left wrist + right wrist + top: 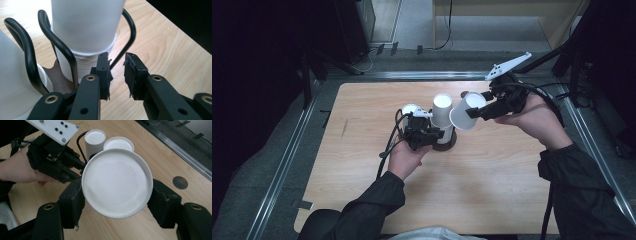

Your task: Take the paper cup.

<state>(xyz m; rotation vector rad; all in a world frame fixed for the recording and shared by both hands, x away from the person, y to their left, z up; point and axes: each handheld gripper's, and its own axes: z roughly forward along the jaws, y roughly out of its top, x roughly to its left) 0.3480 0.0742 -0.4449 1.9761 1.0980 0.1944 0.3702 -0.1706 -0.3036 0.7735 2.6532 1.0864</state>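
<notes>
A black wire cup holder (451, 141) on a brown base stands mid-table with a tall stack of white cups (442, 112) in it. A second white cup (410, 109) stands to its left. My left gripper (424, 136) sits low against the holder's near side. In the left gripper view its jaws (117, 72) stand narrowly open just in front of the stack (85, 32) and a wire loop (60, 47), gripping nothing. My right gripper (479, 111) is shut on a tilted white cup (466, 111) to the right of the stack. That cup's bottom (117, 182) faces the camera, clamped between the jaws (117, 203).
The wooden table (492, 185) has bare room in front and to the left. A small round hole (464, 94) lies behind the cups. Metal rails (287, 155) border the table. Past the held cup are two cup tops (95, 138) and the left gripper (55, 162).
</notes>
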